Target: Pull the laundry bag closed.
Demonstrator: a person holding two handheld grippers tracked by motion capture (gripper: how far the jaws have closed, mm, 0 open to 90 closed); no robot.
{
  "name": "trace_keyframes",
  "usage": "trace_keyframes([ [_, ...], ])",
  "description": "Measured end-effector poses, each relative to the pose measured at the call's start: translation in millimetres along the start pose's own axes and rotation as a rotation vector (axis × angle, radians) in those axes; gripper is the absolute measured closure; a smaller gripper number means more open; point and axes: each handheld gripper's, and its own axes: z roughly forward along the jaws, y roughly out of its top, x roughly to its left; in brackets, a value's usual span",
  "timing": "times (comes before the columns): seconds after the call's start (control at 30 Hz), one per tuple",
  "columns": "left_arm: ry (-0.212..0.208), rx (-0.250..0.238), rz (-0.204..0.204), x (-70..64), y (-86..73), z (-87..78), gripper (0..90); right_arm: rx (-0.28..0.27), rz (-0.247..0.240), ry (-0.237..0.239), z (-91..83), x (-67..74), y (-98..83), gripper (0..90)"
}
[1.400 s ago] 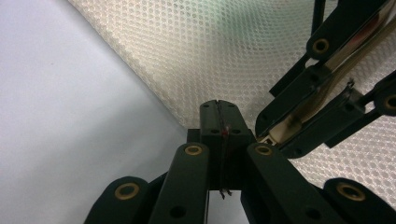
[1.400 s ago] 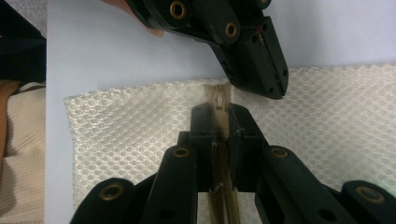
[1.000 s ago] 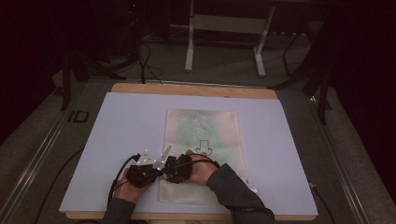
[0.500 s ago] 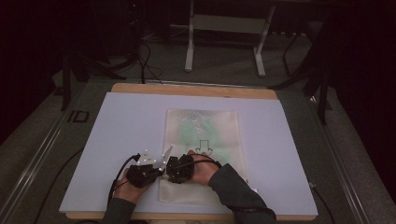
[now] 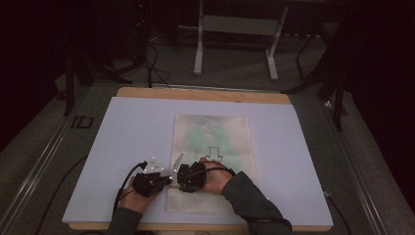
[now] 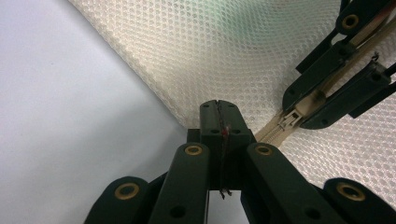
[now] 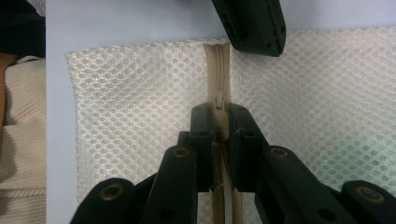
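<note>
At tabletop's near edge, nothing is changed vs. 1 s ago: mesh bag [image 6: 261, 51] edge is pinched by closed left gripper [image 6: 218, 109], zipper pull [image 7: 219, 100] by closed right gripper [image 7: 219, 122], so unzipping isn't begun.

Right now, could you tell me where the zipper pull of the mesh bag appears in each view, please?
High view: too small to make out, hidden where the two grippers meet at the mesh bag near edge.
Left gripper view: zipper pull right of centre, between the right gripper jaws.
Right gripper view: centre, just above its own jaws.
Shared landmark: the beige zipper tape.
</note>
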Motion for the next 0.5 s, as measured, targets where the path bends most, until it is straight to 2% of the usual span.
trace_keyframes([
  [0.5,0.004,0.0,0.001,-0.6,0.2,0.1,89.5,0.009,-0.004,-0.006,-6.7,-0.1,-7.0,82.1],
])
